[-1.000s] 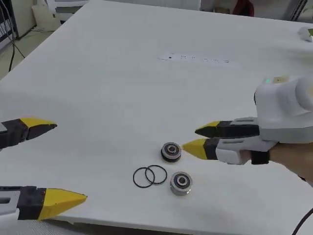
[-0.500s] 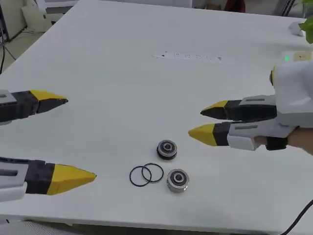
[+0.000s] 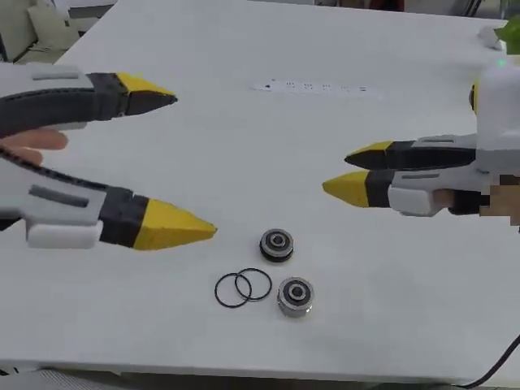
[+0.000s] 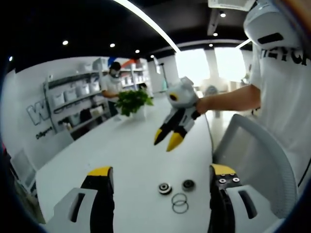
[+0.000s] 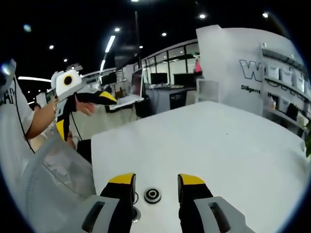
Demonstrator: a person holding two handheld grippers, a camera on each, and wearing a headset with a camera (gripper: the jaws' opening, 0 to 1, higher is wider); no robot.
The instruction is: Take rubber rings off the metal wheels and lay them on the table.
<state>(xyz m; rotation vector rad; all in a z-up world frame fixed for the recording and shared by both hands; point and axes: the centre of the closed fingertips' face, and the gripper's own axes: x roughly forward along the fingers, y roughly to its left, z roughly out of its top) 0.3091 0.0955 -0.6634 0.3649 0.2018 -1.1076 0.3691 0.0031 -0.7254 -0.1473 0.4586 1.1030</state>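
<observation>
Leafy potted plant (image 4: 130,102), wall shelving with bins (image 4: 73,99), mesh chair back (image 4: 263,156), desk monitors (image 5: 158,78), black cable (image 3: 497,364)

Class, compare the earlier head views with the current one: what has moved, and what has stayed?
The left hand-held gripper, jaws wide open, has swung in from the left toward the far wheel. The right hand-held gripper has drawn back from it, empty. Nothing was grasped or released. That wheel, the near wheel and the two rubber rings lie where they were.

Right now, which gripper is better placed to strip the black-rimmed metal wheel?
Probably right: the right gripper has the black-rimmed metal wheel close ahead, between its open jaws. The left gripper sees it smaller, farther off.
</observation>
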